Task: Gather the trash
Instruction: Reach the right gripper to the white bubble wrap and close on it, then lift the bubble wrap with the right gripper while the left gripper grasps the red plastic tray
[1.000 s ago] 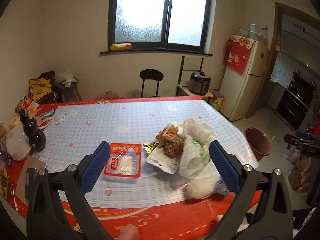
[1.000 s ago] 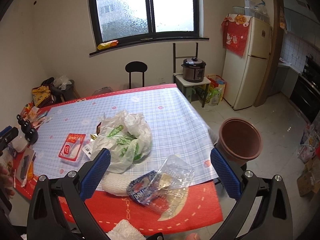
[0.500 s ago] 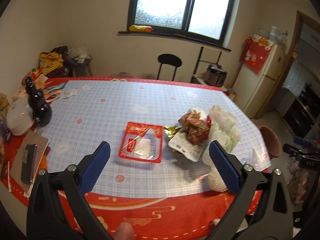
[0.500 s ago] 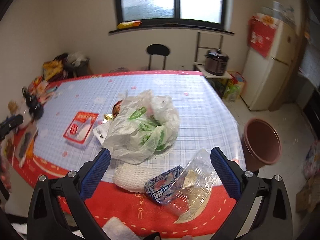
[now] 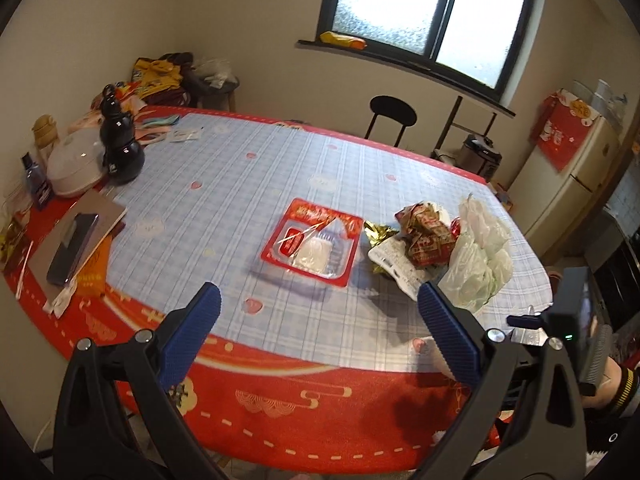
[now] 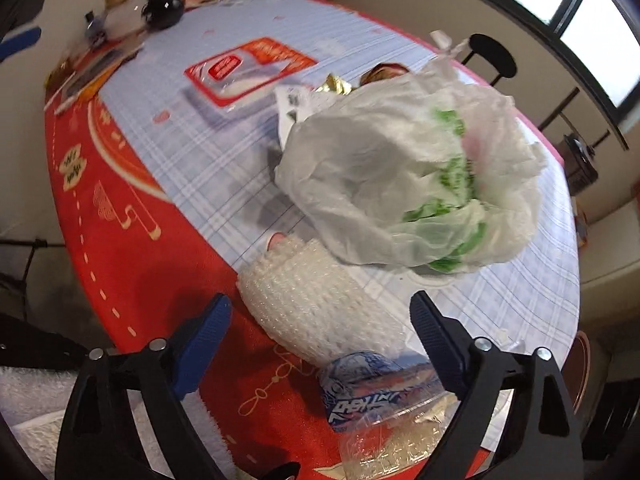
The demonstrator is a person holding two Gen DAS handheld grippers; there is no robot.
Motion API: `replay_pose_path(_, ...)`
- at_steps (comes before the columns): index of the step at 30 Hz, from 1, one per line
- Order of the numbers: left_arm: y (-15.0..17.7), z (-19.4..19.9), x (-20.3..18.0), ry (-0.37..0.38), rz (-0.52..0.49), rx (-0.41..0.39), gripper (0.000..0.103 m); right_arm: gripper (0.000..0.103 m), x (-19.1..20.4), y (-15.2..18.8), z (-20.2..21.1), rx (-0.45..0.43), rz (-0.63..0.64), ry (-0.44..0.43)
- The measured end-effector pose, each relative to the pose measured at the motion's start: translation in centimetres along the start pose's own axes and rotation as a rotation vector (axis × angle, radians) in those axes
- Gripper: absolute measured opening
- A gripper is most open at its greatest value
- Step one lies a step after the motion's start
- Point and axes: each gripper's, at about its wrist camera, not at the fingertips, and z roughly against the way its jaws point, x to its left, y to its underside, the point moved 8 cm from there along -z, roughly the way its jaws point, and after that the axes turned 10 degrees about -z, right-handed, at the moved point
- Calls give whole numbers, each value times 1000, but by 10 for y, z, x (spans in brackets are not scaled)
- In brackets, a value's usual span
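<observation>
A red-rimmed clear plastic tray (image 5: 310,241) lies mid-table; it also shows in the right wrist view (image 6: 247,71). Right of it sit a crumpled red wrapper (image 5: 428,231) on a white label, gold foil (image 5: 379,233) and a white and green plastic bag (image 5: 480,256). My left gripper (image 5: 316,330) is open and empty, above the table's near edge. My right gripper (image 6: 320,334) is open and empty, straddling a white foam net (image 6: 316,304), just in front of the plastic bag (image 6: 416,168). A blue-printed clear packet (image 6: 372,392) lies under it.
A black gourd bottle (image 5: 120,148), a white lidded bowl (image 5: 74,164) and a phone on a notebook (image 5: 72,246) stand at the table's left end. A black stool (image 5: 392,114), a cooker and a fridge (image 5: 568,172) stand beyond. A brown bin's rim (image 6: 580,372) is right of the table.
Both grippers have swung left and tilted down toward the table. The right one has come much closer to the plastic bag and foam net. Both stay open.
</observation>
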Motion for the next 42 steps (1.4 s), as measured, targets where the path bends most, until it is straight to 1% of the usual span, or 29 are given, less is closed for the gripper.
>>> replay_pose_path(2, 8, 3, 3, -24, 17, 8, 97, 83, 7, 2, -17, 29, 45, -5)
replay_pose_path(4, 17, 8, 6, -45, 37, 14, 97, 83, 9, 5, -30, 49, 82, 22)
replay_pose_path(6, 26, 14, 9, -70, 60, 21, 97, 83, 12, 7, -42, 67, 114, 30)
replay_pose_path(8, 34, 17, 11, -88, 73, 32, 97, 74, 15, 9, -47, 75, 141, 25)
replay_pose_path(9, 39, 19, 11, -100, 78, 39, 97, 58, 18, 11, -49, 77, 153, 13)
replay_pose_path(10, 43, 21, 10, -110, 82, 45, 97, 51, 21, 11, -50, 75, 155, 3)
replay_pose_path(11, 47, 23, 10, -120, 87, 48, 97, 48, 22, 10, -47, 61, 153, -7)
replay_pose_path(12, 50, 25, 9, -126, 94, 51, 97, 42, 24, 8, -43, 40, 150, -27)
replay_pose_path(13, 53, 27, 9, -129, 100, 51, 97, 40, 26, 6, -36, 15, 143, -58)
replay_pose_path(14, 55, 28, 8, -133, 107, 51, 97, 39, 26, 4, -30, -4, 134, -84)
replay_pose_path(18, 56, 28, 2, -135, 120, 44, 97, 37, 26, -9, 3, -104, 67, -233)
replay_pose_path(22, 51, 24, -11, -122, 106, 36, 97, 37, 13, -23, 35, -196, -20, -362)
replay_pose_path(25, 46, 20, -20, -109, 84, 33, 97, 37, -4, -31, 62, -256, -103, -431)
replay_pose_path(29, 37, 13, -23, -94, 61, 31, 97, 37, -18, -40, 95, -342, -205, -497)
replay_pose_path(32, 33, 5, -22, -73, 46, 35, 97, 37, -35, -40, 119, -400, -282, -524)
replay_pose_path(36, 26, -11, -17, -35, 32, 50, 96, 37, -61, -33, 129, -428, -432, -543)
replay_pose_path(38, 21, -19, -15, -16, 24, 56, 96, 37, -69, -27, 126, -434, -486, -508)
replay_pose_path(40, 16, -31, -14, 4, 9, 66, 96, 37, -78, -22, 124, -435, -524, -442)
replay_pose_path(42, 11, -45, -7, -2, -12, 89, 96, 36, -84, -19, 122, -446, -563, -405)
